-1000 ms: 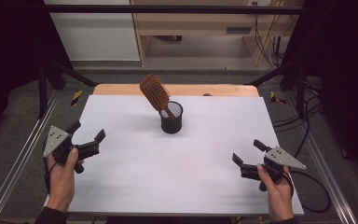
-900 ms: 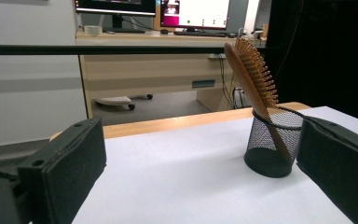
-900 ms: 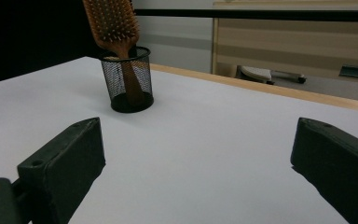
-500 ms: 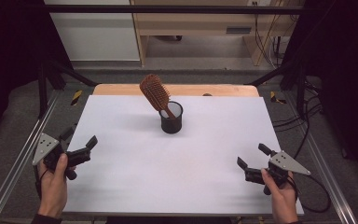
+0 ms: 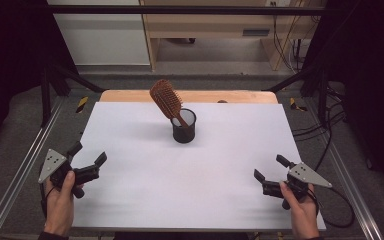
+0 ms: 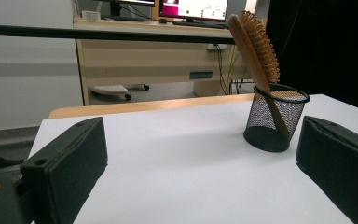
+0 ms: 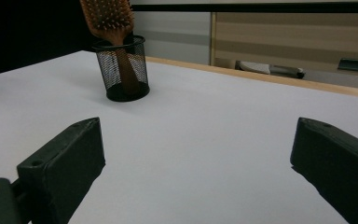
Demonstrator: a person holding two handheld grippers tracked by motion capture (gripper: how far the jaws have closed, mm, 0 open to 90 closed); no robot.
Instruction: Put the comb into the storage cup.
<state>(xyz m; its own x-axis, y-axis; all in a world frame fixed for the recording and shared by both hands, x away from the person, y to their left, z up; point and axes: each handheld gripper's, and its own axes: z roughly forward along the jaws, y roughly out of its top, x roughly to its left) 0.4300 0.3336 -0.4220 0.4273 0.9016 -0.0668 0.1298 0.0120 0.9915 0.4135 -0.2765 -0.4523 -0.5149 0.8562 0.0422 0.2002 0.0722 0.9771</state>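
Observation:
A wooden hairbrush stands handle-down in a black mesh cup near the back middle of the white table, its head leaning left. The brush and cup appear right of centre in the left gripper view, and the brush and cup appear upper left in the right gripper view. My left gripper is open near the table's front left edge, nothing between its jaws. At the front right my right gripper is open and holds nothing.
A wooden strip borders the table's far edge. Metal frame rails run along both sides. Cables trail on the floor at the right. A wooden desk with monitors stands beyond the table.
Both hands have drawn back toward the table's front edge, the left gripper also shifting outward to the left. The brush and cup have not moved.

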